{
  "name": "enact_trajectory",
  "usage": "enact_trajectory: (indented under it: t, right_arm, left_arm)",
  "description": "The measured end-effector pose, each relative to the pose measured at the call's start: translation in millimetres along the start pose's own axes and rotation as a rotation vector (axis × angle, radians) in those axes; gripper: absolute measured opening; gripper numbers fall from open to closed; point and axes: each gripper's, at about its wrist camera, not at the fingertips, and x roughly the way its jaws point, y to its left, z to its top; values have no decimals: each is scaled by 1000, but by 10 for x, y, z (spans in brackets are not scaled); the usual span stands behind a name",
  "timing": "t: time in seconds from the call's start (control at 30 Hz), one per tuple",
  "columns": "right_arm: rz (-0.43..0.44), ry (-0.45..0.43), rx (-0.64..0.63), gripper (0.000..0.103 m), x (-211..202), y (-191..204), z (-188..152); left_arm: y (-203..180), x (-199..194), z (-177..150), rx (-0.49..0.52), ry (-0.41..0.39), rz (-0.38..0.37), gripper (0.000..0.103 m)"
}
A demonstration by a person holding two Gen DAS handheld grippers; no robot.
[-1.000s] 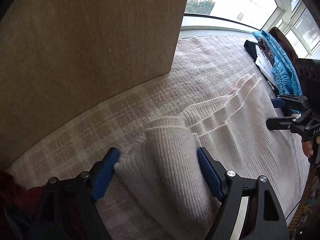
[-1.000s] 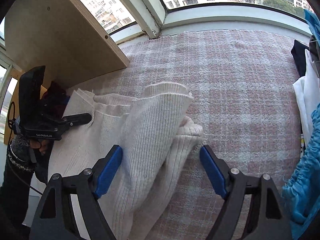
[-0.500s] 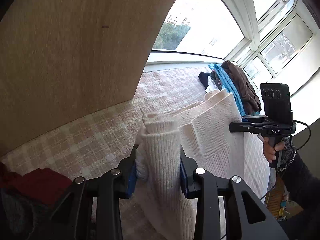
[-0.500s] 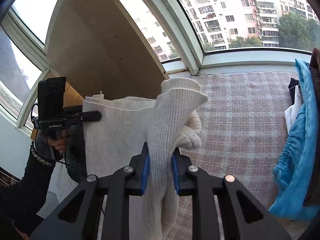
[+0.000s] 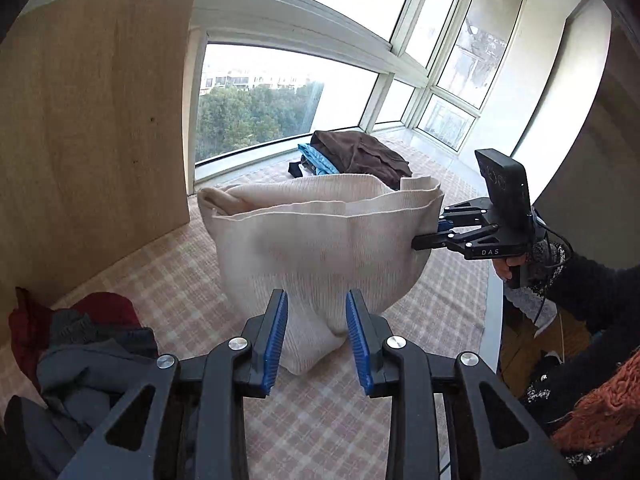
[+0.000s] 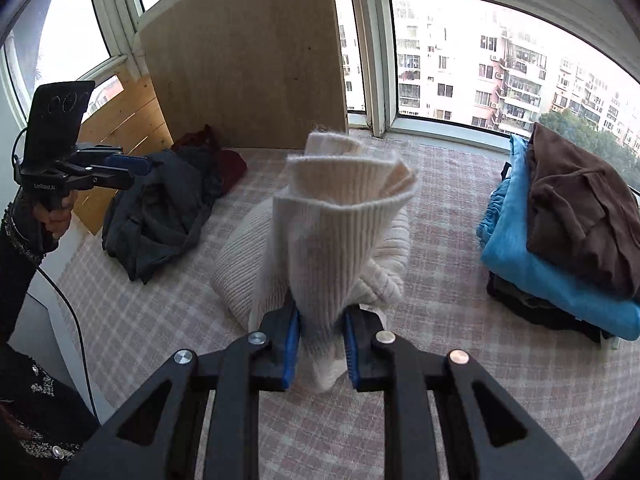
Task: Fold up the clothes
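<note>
A cream ribbed knit sweater (image 5: 320, 240) hangs in the air above the plaid-covered surface (image 5: 320, 420). My left gripper (image 5: 316, 332) is shut on one bunched end of it. My right gripper (image 6: 320, 344) is shut on the other end (image 6: 332, 240). In the left wrist view the right gripper (image 5: 436, 232) shows at the sweater's right edge. In the right wrist view the left gripper (image 6: 140, 168) appears at the far left, and the cloth between its pads cannot be seen there.
A stack of folded clothes, brown (image 6: 576, 196) over blue (image 6: 532, 264), lies at the right. A heap of dark and red unfolded clothes (image 6: 160, 208) lies at the left by a wooden panel (image 6: 248, 60). Windows ring the platform.
Both grippers closed on the sweater's ends and lifted it off the plaid surface. It now hangs higher and the cameras look out toward the windows.
</note>
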Motion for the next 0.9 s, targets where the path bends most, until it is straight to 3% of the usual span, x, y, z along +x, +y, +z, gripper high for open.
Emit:
enact_trajectory:
  t: [0.1, 0.17, 0.3, 0.37, 0.47, 0.53, 0.63, 0.73, 0.77, 0.8, 0.83, 0.9]
  right_arm:
    - [9, 18, 51, 19, 32, -168, 17]
    - [29, 23, 86, 19, 14, -268, 3]
    - [40, 48, 107, 19, 149, -339, -31]
    - [45, 59, 119, 19, 236, -411, -19]
    - [64, 73, 158, 19, 371, -582, 0]
    - [74, 84, 175, 19, 449, -683, 9]
    - [86, 111, 200, 19, 580, -816, -7]
    - [101, 138, 220, 19, 688, -920, -15]
    - [107, 144, 225, 19, 711, -946, -5]
    - [110, 143, 223, 19, 715, -955, 20]
    - [108, 138, 217, 19, 706, -952, 56]
    - [90, 112, 184, 19, 639, -917, 182]
  left_arm:
    - [-154, 46, -192, 13, 36, -9, 34]
    - [-150, 387, -45, 14, 80, -9, 34]
    - [-130, 1019, 231, 70, 170, 65, 59]
    - [-79, 1314, 369, 88, 208, 74, 62]
    - [-3, 1779, 534, 134, 284, 111, 77]
    - [45, 2117, 590, 187, 358, 167, 77]
    - [135, 2487, 573, 196, 447, 153, 77]
    - [57, 2594, 549, 251, 430, 102, 70]
    - [37, 2583, 544, 265, 422, 88, 61]
    - [58, 2548, 556, 249, 417, 60, 28]
    - [120, 2469, 577, 197, 407, 4, 21]
    - [222, 2261, 613, 116, 366, -86, 20]
